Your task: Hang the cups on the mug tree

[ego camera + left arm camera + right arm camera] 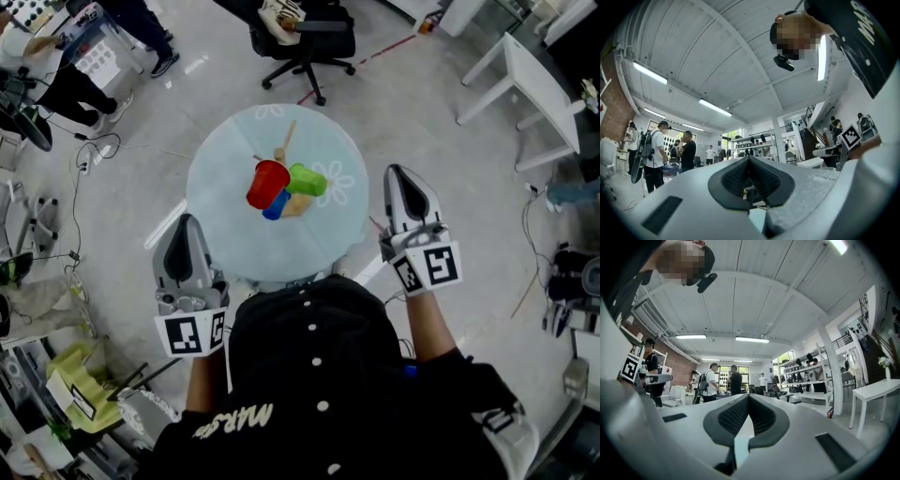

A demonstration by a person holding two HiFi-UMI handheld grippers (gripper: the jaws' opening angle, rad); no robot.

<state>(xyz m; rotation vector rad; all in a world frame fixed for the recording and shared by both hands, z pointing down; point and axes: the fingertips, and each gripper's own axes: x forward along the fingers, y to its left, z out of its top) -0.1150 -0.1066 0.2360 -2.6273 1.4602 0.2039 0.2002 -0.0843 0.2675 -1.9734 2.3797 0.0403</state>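
Both sets of jaws were pressed together w/ nothing btwn them. The left gripper [749, 161] and right gripper [749, 397] each showed black ribbed pads meeting at the tip, w/ only the room beyond and no cup in sight. In the head view the left one sat at the near-left rim of the round pale-blue table [225, 234], the right one just off its right rim. At table centre were a red plastic cup [267, 184], green plastic cup [307, 179] and small blue cup [276, 205], bunched against the wooden mug tree [285, 141]. Its stem stood upright, one bare peg toward the far rim. Hooked or just leaning, couldn't tell. Cups lay inward of and below both grippers: red nearer left, green nearer right, approx equal reach. Jaws prob. need opening first.
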